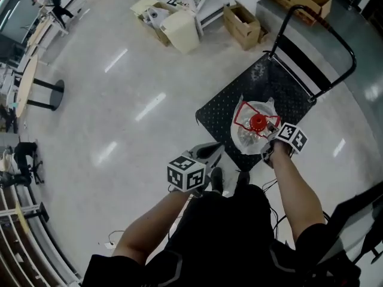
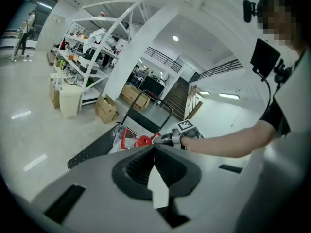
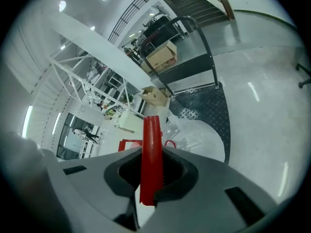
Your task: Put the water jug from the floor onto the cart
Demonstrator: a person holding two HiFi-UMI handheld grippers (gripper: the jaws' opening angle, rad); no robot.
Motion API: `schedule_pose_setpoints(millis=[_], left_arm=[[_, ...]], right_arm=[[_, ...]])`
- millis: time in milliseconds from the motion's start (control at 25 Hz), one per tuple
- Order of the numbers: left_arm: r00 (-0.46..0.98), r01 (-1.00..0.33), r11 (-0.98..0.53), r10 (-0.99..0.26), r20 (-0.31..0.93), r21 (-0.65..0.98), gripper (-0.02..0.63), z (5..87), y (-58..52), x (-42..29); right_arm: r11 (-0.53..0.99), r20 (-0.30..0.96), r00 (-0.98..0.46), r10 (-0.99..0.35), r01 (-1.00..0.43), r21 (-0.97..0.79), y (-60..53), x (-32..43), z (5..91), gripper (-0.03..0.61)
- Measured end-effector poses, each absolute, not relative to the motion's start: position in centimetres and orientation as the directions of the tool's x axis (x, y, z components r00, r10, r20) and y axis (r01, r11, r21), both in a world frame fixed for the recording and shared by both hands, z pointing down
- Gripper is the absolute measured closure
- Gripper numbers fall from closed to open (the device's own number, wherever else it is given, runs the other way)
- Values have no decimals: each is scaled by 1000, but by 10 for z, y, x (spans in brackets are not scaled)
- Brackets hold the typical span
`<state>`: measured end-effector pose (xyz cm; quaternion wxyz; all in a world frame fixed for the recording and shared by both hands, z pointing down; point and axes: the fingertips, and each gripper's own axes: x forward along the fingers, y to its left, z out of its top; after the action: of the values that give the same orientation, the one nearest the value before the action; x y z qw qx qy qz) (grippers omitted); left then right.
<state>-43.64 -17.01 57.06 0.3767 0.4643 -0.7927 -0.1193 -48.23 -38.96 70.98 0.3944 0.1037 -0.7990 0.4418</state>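
From above, the jug (image 1: 254, 128) sits over the near end of the cart (image 1: 222, 107), its clear body inside the deck's edge and its red cap facing up. Whether its base rests on the deck I cannot tell. The right gripper (image 1: 274, 130) reaches in from the jug's right side, touching the red handle (image 1: 239, 122) around the neck. The left gripper (image 1: 211, 153) hangs over the floor just off the cart's near corner, apart from the jug and pointing toward it.

In the left gripper view, its jaws are pressed together with nothing between them. The jug stands beyond the tips on the cart, with the right gripper at its far side.

In the right gripper view, the jaws pinch a strip of the red handle, which runs up between them. The jug's clear body lies just past and below the tips, over the black deck.
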Motion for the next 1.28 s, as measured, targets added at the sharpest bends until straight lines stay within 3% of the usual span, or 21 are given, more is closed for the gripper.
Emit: schedule_pose_setpoints(millis=[280,1160,1280], left_arm=[[-366,-580,611,-786,497,539,612,577,-161,-451],[-322,-585,608,-782,534,537,612,588,-188,-439],[-315,-593,604,-782,537,532,612,587,-188,-435]], right_arm=[[557,737,-615,279,-522,-646,-348,-503,734,541],[659,776,-597,203,-502,-559,-420,-433,781,543],[651,780,-592,202,-514,-559,-426,-429,786,492]])
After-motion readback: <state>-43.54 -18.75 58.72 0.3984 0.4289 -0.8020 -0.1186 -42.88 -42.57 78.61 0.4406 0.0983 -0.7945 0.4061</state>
